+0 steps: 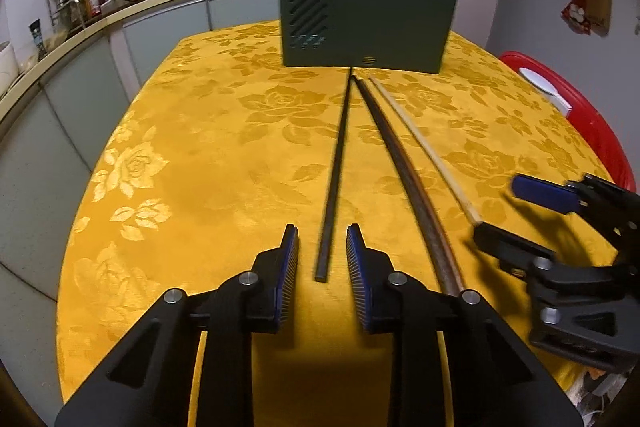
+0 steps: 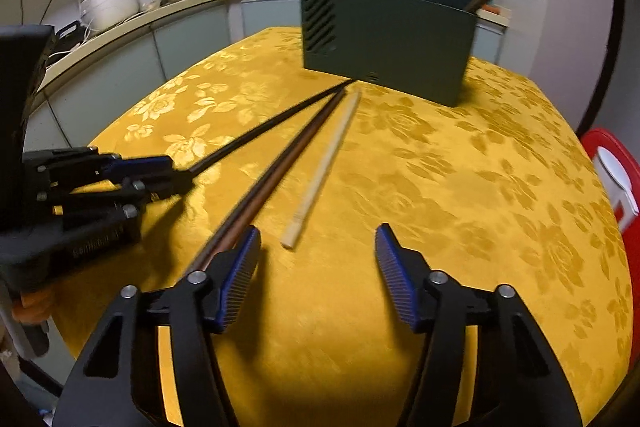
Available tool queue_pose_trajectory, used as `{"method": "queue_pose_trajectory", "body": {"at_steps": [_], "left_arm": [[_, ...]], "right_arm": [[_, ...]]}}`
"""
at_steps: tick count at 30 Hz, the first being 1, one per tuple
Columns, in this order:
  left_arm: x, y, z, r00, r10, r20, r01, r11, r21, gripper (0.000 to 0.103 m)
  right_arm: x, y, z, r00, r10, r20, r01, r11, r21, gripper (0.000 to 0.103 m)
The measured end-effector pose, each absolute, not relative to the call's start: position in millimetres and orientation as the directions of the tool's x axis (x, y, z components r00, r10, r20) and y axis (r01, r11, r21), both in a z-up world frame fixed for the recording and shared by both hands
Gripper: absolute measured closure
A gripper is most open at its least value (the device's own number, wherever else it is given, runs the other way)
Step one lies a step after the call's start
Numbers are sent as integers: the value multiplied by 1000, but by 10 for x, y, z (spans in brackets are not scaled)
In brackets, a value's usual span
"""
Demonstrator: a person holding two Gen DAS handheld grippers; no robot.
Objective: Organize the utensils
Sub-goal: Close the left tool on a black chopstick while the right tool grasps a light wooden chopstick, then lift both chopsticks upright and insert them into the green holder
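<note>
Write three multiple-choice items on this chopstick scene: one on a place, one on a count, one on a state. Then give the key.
1. Where does the thin black chopstick lie?
A. between the left gripper's pads
B. inside the holder
C. on the red stool

2. How many chopsticks lie flat on the yellow floral tablecloth?
A. one
B. three
C. six

3. The right gripper is:
A. clamped on the holder
B. open, holding nothing
C. lifting the pale chopstick

Key:
1 A, its near end sits between the left gripper pads.
2 B, black, dark brown and pale wooden ones.
3 B, its pads stand apart around the pale chopstick's end.
</note>
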State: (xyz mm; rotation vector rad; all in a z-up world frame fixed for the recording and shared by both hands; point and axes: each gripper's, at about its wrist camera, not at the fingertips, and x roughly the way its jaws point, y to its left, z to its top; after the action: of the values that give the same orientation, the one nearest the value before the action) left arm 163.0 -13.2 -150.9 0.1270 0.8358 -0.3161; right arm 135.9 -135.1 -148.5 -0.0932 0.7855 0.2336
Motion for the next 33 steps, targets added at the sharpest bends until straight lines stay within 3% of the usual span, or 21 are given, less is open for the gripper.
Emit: {"method": "queue_pose_trajectory", "body": {"at_steps": [3, 7, 15, 22, 33], "left_arm": [[1604, -176, -1521, 632, -227, -741, 339, 941, 1, 79], [1602, -166, -1526, 637, -225, -737, 335, 942, 2, 94], [1602, -155, -1524, 631, -245, -736, 343, 939, -18, 95], [1539, -126, -1400, 672, -219, -708, 322, 947, 13, 96], [1241, -76, -720, 798, -214, -564, 301, 951, 65, 96]], "right_arm": [[1437, -1303, -1517, 665, 159, -729, -227, 974, 5, 59], [1465, -1286, -1519, 667, 159, -728, -223, 975, 8, 68], [1478, -1270, -1523, 669, 177, -722, -230, 973, 26, 93], [1465, -1564, -1443, 658, 207, -724, -185, 976, 112, 95], [1091, -2024, -798, 777, 181, -603, -154, 983, 98, 96]]}}
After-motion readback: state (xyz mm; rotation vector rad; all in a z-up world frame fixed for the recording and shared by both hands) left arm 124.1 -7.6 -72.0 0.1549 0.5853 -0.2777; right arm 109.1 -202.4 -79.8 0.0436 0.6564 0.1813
